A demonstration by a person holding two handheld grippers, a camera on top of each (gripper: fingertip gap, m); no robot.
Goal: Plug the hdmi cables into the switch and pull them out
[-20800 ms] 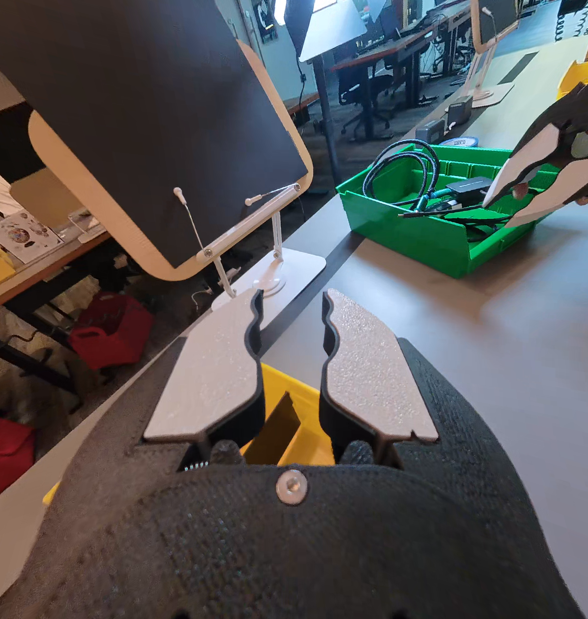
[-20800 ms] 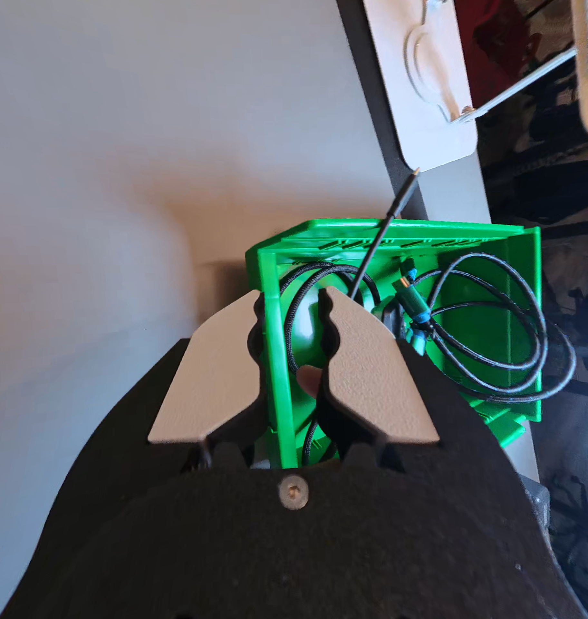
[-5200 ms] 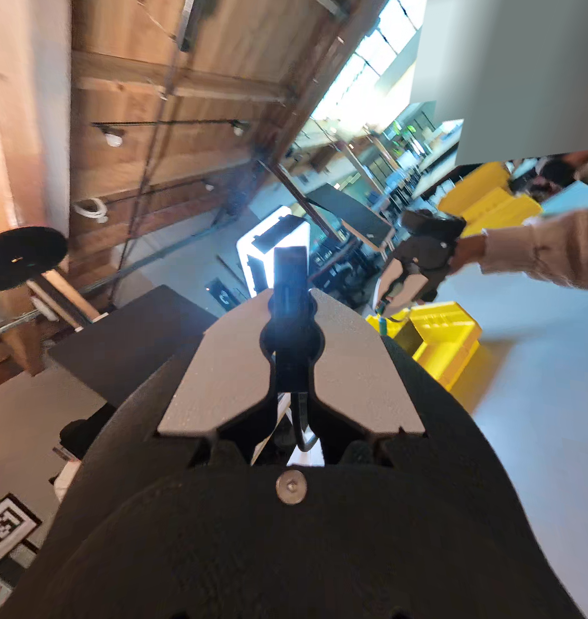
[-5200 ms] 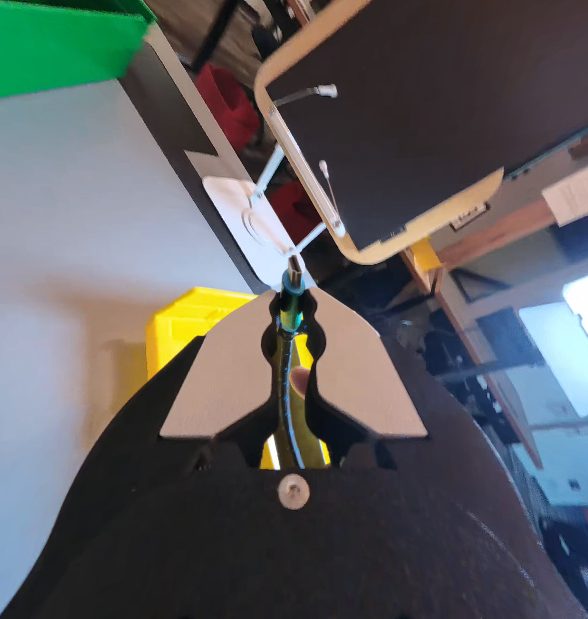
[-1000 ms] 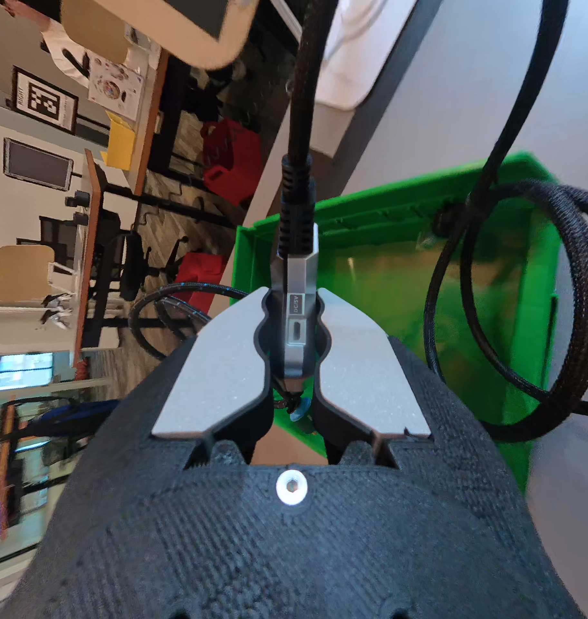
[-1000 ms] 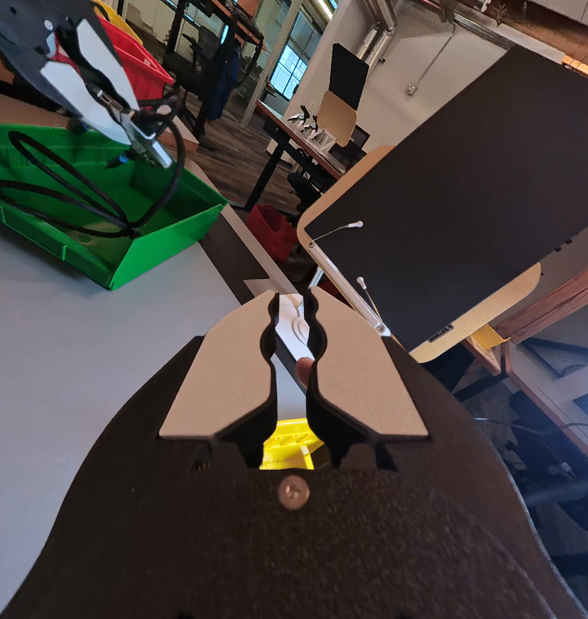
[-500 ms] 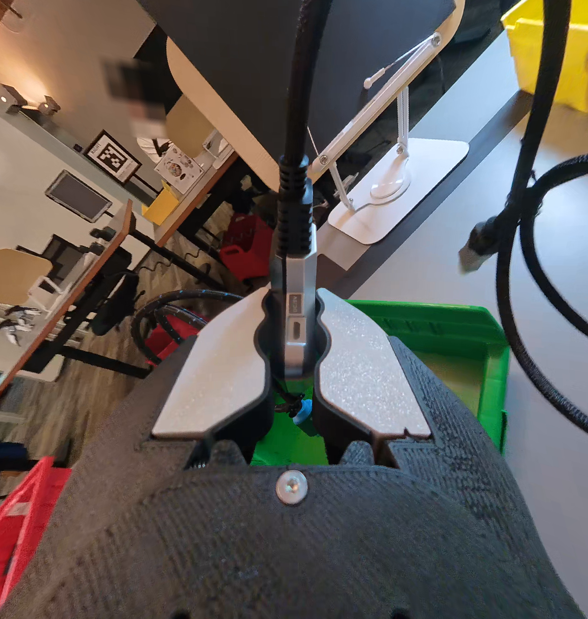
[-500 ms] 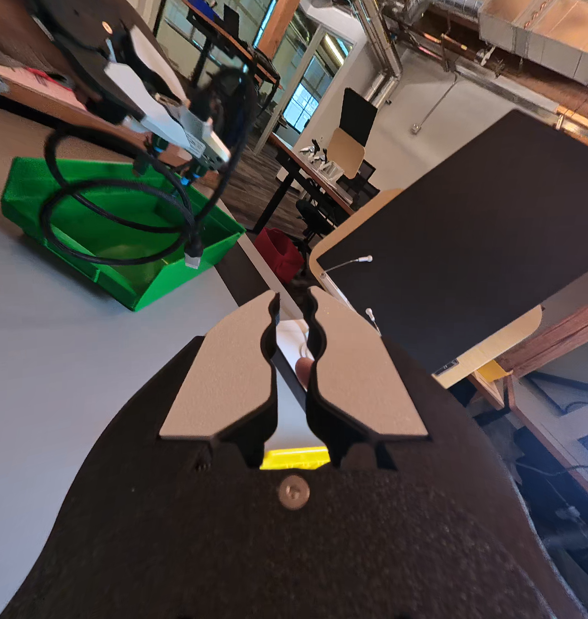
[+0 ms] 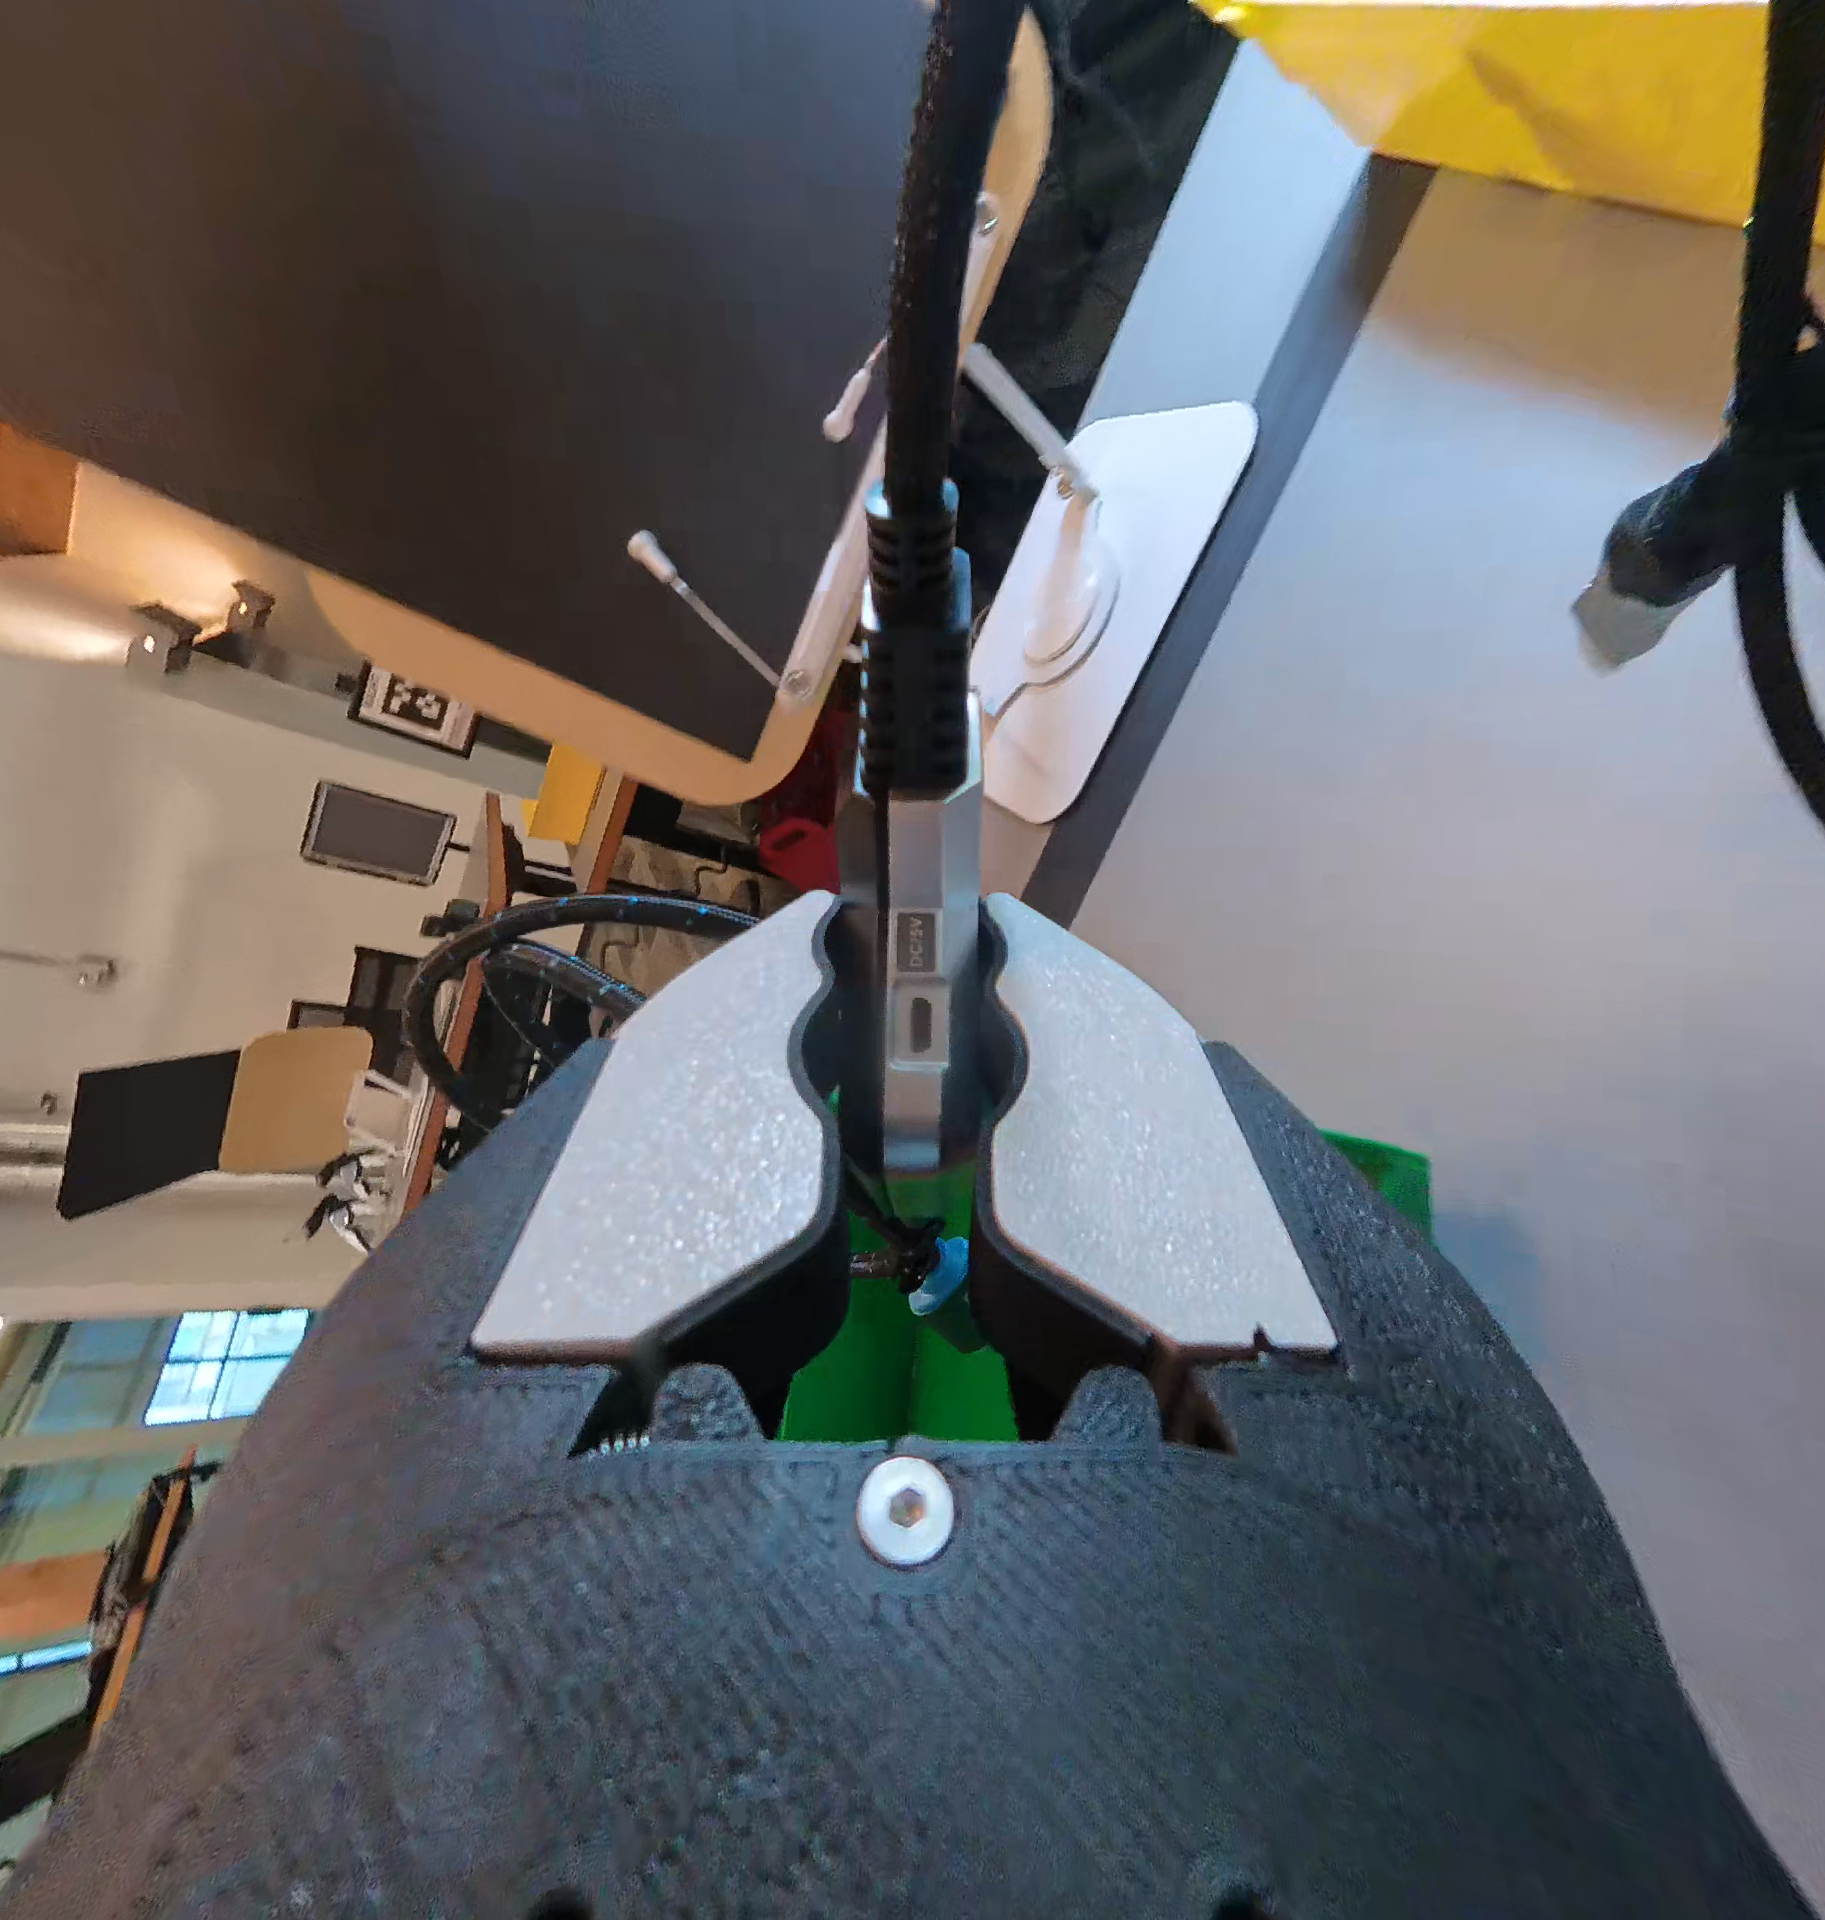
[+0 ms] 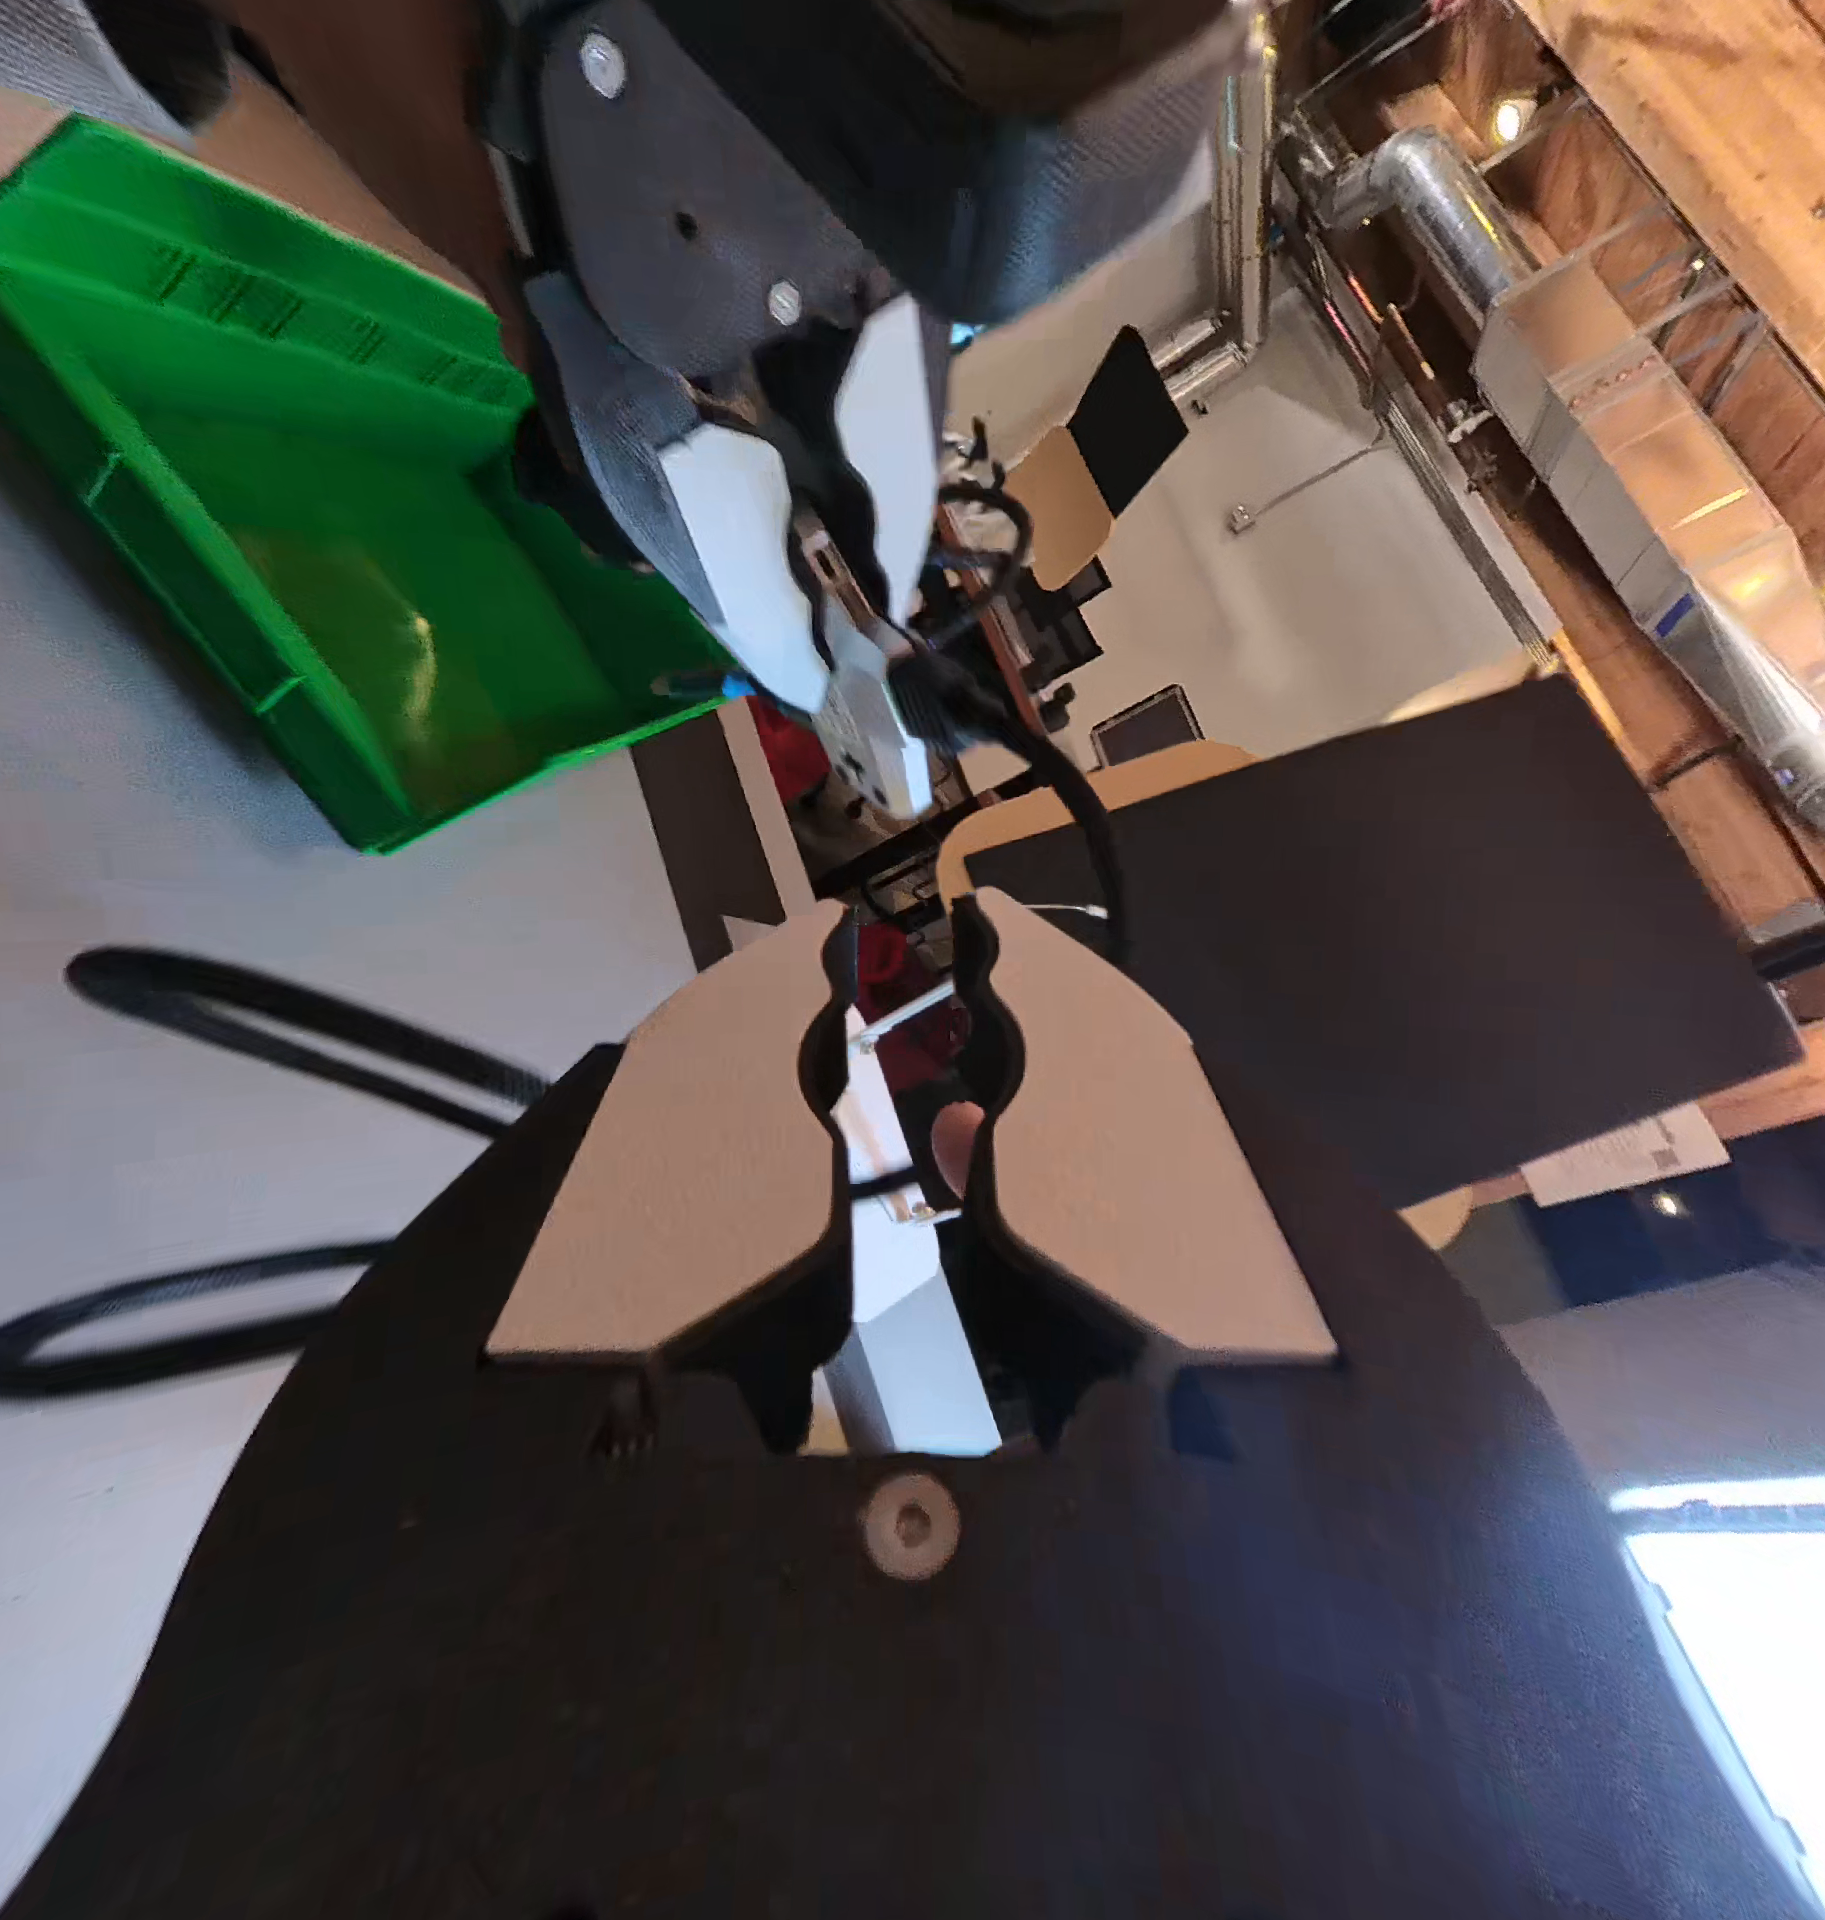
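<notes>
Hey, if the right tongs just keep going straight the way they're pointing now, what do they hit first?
Probably nothing on the table: the right tongs, empty and slightly open, point past the table edge toward the black board. The left tongs holding the switch sit above that line. Depth is unclear.

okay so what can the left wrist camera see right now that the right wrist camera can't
Left wrist view only: the loose cable plug hanging at the right, and a yellow bin at the top.

Right wrist view only: the open, empty right gripper, and a cable loop lying on the table.

Both show the left gripper shut on the switch, the green bin and the black board.
</notes>
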